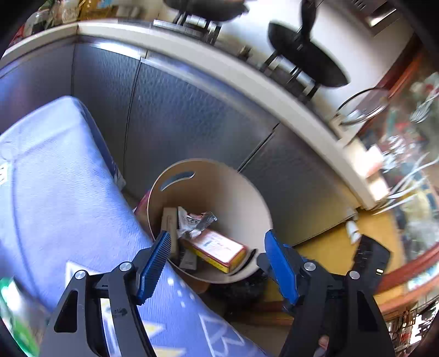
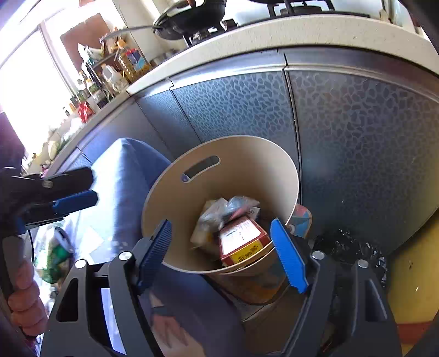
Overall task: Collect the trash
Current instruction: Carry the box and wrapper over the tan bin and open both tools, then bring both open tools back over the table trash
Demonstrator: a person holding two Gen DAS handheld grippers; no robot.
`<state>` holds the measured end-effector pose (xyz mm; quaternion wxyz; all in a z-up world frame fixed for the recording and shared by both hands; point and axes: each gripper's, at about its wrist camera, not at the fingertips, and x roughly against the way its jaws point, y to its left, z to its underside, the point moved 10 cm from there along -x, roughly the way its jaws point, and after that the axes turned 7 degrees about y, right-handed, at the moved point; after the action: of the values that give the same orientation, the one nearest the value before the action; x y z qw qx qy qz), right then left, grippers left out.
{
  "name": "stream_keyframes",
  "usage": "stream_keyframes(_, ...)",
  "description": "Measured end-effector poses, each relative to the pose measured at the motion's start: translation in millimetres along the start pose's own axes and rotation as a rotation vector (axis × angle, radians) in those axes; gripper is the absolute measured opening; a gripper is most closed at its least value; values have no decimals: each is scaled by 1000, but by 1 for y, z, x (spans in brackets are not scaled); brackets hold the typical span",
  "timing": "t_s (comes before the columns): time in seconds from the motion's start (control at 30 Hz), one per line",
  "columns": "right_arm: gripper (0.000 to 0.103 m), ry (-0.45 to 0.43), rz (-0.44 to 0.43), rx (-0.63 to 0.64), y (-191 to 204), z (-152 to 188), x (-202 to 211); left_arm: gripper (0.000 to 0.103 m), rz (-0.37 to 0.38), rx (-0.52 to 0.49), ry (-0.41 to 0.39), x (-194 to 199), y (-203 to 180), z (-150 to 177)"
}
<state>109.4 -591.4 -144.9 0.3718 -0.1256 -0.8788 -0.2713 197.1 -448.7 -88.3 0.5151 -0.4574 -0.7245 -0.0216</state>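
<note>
Between and just beyond the blue fingers of both grippers stood the trash bin (image 1: 236, 192), a round beige tub w/ a slot handle in its far wall. Bin held trash: a red-and-yellow carton (image 1: 216, 248) lying flat, nearest the fingertips, w/ a crumpled clear wrapper (image 1: 196, 219) behind it and a tan box (image 1: 168, 222) upright twd the left finger.

Left gripper (image 1: 216, 258): fingers wide apart, nothing between the pads, tips over the bin's near rim. Right gripper (image 2: 221, 247): fingers likewise wide, no item held, pads either side of the near rim; contact w/ rim could not be told. In the right wrist view the left gripper appeared off the left finger, w/ a person's hand (image 2: 24, 299) on its grip.

Blue patterned cloth (image 1: 55, 192) lay on the left-finger side, up against the bin. Dark textured cabinet doors (image 2: 356, 137) stood beyond the bin, under a pale countertop (image 2: 301, 30) carrying a black pan (image 2: 189, 19). Black plastic bag (image 2: 354, 247) lay on the yellow floor (image 2: 411, 261), off the right finger.
</note>
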Motion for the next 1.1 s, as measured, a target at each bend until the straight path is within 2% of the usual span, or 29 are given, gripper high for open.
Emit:
stream_keyframes(0.1, 61, -37, -36, 18, 20, 0, 23, 71, 25, -11, -62, 36, -8, 13)
stream_keyframes(0.2, 60, -60, -95, 34, 47, 3, 41, 71, 33, -21, -104, 64, -11, 31)
stream_keyframes(0.43, 60, -10, -250, 107, 123, 41, 59, 71, 12, -24, -178, 133, 13, 104)
stream_keyframes(0.63, 60, 98, -368, 194, 198, 102, 54, 71, -13, 12, -241, 202, 62, 168)
stream_keyframes(0.8, 60, 184, -394, 287, 248, 151, 46, 71, -90, 130, -323, 261, 130, 216)
stream_keyframes(0.93, 60, 233, -386, 338, 269, 174, 37, 71, -139, 251, -322, 275, 181, 249)
stream_keyframes(1.1, 61, 262, -369, 396, 293, 181, 34, 71, -114, 326, -301, 262, 214, 267)
